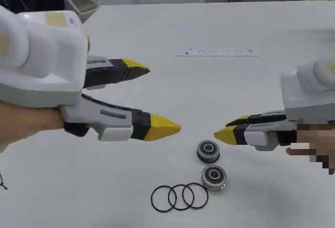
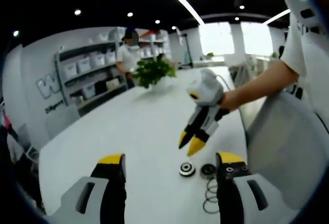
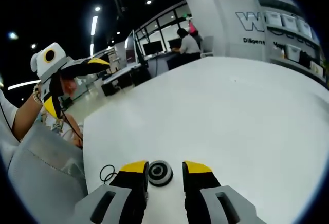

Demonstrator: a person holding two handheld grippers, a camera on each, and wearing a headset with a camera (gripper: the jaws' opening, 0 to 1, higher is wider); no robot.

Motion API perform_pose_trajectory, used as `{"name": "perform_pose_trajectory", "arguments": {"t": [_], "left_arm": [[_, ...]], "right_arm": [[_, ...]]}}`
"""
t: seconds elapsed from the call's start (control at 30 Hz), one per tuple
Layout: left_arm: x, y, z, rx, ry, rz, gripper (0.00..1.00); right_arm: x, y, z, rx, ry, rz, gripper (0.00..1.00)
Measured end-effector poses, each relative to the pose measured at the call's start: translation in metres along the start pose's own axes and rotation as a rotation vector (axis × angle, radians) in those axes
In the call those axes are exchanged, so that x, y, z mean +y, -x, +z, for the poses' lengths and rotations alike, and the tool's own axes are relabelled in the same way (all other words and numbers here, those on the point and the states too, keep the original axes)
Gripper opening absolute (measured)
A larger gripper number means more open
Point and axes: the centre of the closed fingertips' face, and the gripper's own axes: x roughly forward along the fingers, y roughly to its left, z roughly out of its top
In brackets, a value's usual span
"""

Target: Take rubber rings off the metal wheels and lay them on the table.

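Right hand-held gripper (image 1: 225,129) slightly apart, aimed at far metal wheel (image 1: 208,150); any ring on it too blurry to confirm. Left hand-held gripper (image 1: 163,100) wide apart, likely to brace. Three rubber rings (image 1: 180,197) on worktop (image 1: 235,81).

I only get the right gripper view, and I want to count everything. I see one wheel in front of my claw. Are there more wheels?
Observer: Yes. In the head view a second wheel sits right beside the wheel ahead of your claw.
Operator: I see just a bit of black ring. How many rings are there?
Observer: Three rubber rings lie on the table, overlapping in a row next to the second wheel.
Operator: Is my claw touching a wheel?
Observer: No. In the left gripper view its tips hang clear of both wheels.
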Motion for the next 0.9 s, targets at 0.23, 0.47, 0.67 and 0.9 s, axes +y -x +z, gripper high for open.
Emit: {"name": "perform_pose_trajectory", "arguments": {"t": [0.23,0.47,0.67,0.9], "left_arm": [[-0.008,-0.038,0.014,-0.047,-0.042,-0.055,0.55],[-0.009,-0.075,-0.004,-0.035,-0.024,-0.073,0.48],[-0.016,-0.089,-0.038,0.029,-0.027,-0.085,0.42],[-0.027,-0.097,-0.075,0.081,0.045,-0.110,0.38]], "right_arm": [[0.000,-0.004,-0.019,0.075,0.026,0.010,0.25],[0.000,-0.008,-0.035,0.139,0.064,0.014,0.25],[-0.001,-0.011,-0.038,0.139,0.052,0.017,0.26],[0.000,-0.014,-0.040,0.137,0.058,0.024,0.25]]}}
